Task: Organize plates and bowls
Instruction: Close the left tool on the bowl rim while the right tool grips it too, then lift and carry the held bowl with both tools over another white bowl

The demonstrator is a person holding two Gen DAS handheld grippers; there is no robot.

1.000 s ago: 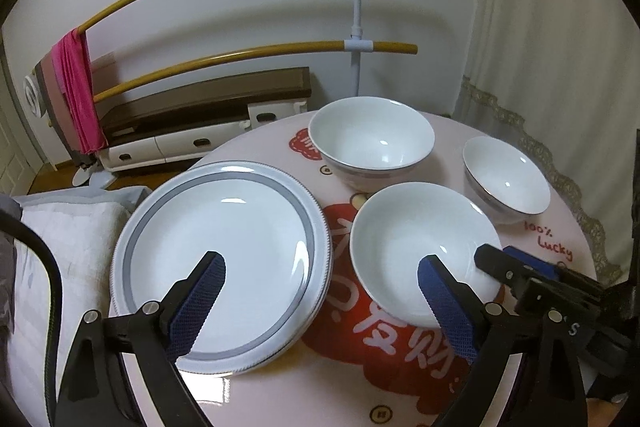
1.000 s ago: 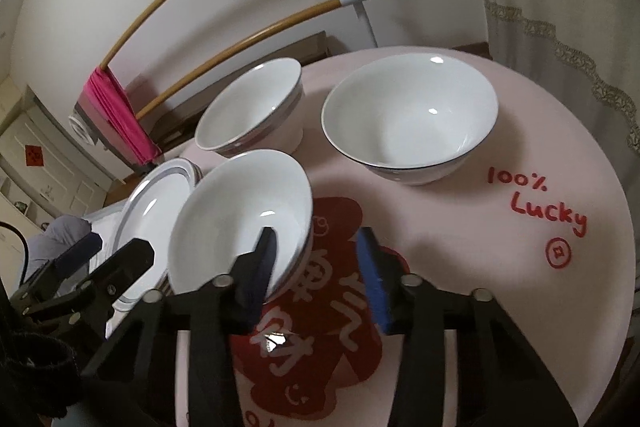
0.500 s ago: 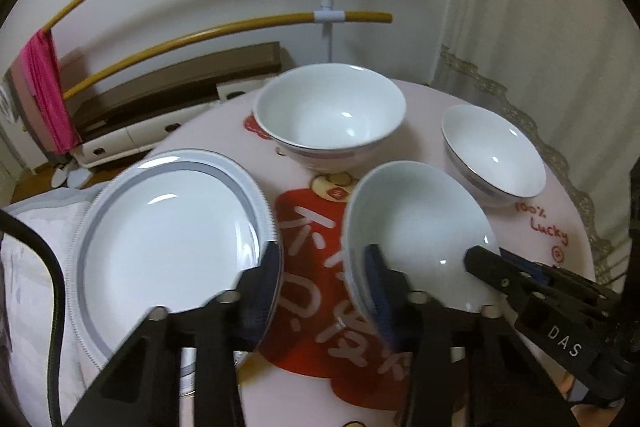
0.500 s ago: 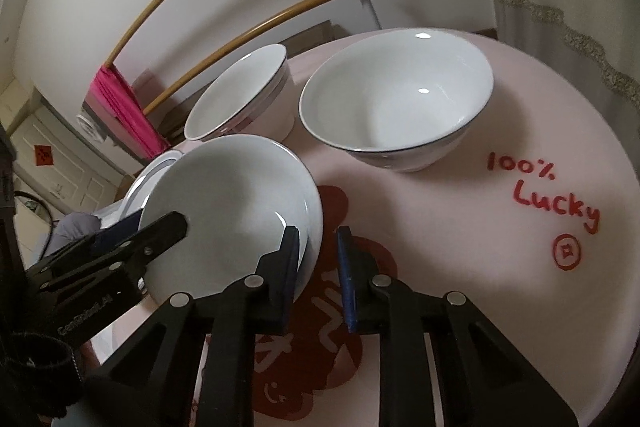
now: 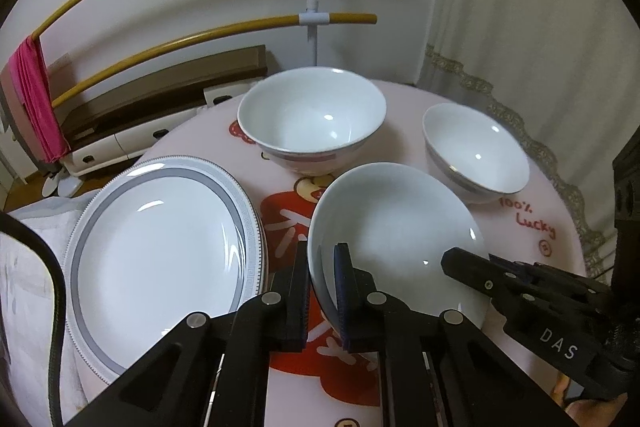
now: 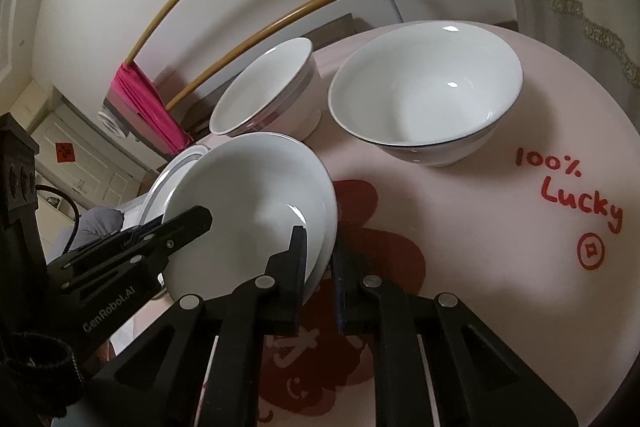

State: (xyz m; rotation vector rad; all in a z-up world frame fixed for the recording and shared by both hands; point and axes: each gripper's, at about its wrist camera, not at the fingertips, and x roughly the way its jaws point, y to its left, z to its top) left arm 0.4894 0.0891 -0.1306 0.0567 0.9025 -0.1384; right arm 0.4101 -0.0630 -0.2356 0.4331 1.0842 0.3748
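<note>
While both views show the clamped shallow bowl (image 5: 396, 223), only the left shows the plate (image 5: 160, 251) whole.

Right tongs (image 6: 320, 259) on white dish (image 6: 248, 203) rim

Plain white plate (image 5: 394, 223), seemingly tilted, between grey-rimmed plates (image 5: 160, 247) and two bowls (image 5: 312, 115)

Dim indoor light, small glare spots inside the bowls (image 5: 312, 119), strong fisheye bending, black vignette at corners, sharp focus
</note>
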